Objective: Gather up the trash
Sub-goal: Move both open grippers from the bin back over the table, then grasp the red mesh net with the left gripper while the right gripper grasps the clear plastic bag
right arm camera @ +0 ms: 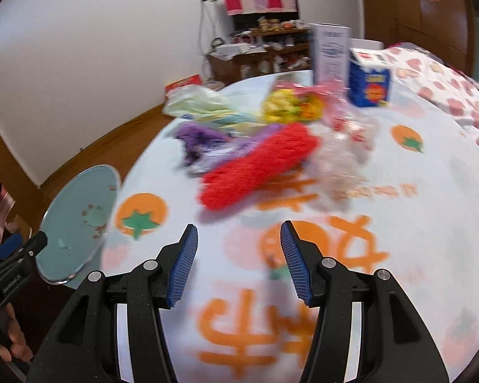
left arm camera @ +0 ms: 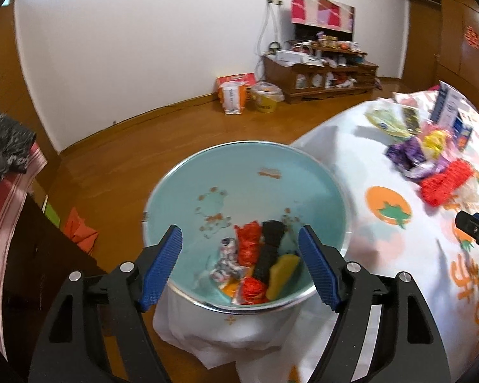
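Left wrist view: the left claw point(left arm camera: 239, 265) stood released and empty above the teal basin point(left arm camera: 303, 172), which held crumpled wrappers point(left arm camera: 255, 261). Right wrist view: the right claw point(right arm camera: 238, 260) was released, empty, short of the red mesh trash point(right arm camera: 258, 166) on the bench point(right arm camera: 431, 223). The mesh looked light and soft, best pinched mid-length; its long axis ran lower-left to upper-right.

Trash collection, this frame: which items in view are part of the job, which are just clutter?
Job:
- teal bin, already holding scraps
- red mesh scrap
- purple wrapper
- yellow wrapper
- green bag
- left gripper, open over the bin
- right gripper, open, empty

Lying about:
- blue carton
- wooden cabinet
- orange cloth on the floor
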A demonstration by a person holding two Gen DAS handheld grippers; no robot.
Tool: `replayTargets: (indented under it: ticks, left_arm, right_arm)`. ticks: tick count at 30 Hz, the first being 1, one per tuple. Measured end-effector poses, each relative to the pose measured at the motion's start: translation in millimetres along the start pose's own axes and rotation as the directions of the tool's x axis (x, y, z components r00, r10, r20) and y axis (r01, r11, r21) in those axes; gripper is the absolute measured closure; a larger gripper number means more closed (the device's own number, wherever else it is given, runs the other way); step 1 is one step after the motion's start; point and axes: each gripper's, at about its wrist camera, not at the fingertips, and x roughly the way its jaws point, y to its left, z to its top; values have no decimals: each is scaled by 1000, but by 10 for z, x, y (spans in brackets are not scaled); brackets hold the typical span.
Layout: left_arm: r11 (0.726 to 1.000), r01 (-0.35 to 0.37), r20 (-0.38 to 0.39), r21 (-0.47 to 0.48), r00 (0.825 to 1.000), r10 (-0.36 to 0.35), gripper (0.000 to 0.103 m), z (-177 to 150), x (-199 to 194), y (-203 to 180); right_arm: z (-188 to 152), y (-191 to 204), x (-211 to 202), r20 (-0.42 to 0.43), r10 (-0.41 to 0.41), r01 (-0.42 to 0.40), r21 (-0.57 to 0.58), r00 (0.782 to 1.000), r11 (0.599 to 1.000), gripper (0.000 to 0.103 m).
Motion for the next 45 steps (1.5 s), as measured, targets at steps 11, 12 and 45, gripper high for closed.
replayTargets:
  ticks: [11,12,45]
  left_arm:
    - [985,108,15,134,994,-111,31,10,-57,-725]
    - [983,114,17,143,993,-118,32,14,-56,-775]
    - [883,347,-47,315,935,-351,88,300,200,-2075]
  right_arm:
    - [-14,-554,-175,16,-74,73,77,997,994,50]
    - [-13,-593,-185,17,-81,79,78,997,994,50]
    - [520,-1133,20,5,-46,44,184,999,982,50]
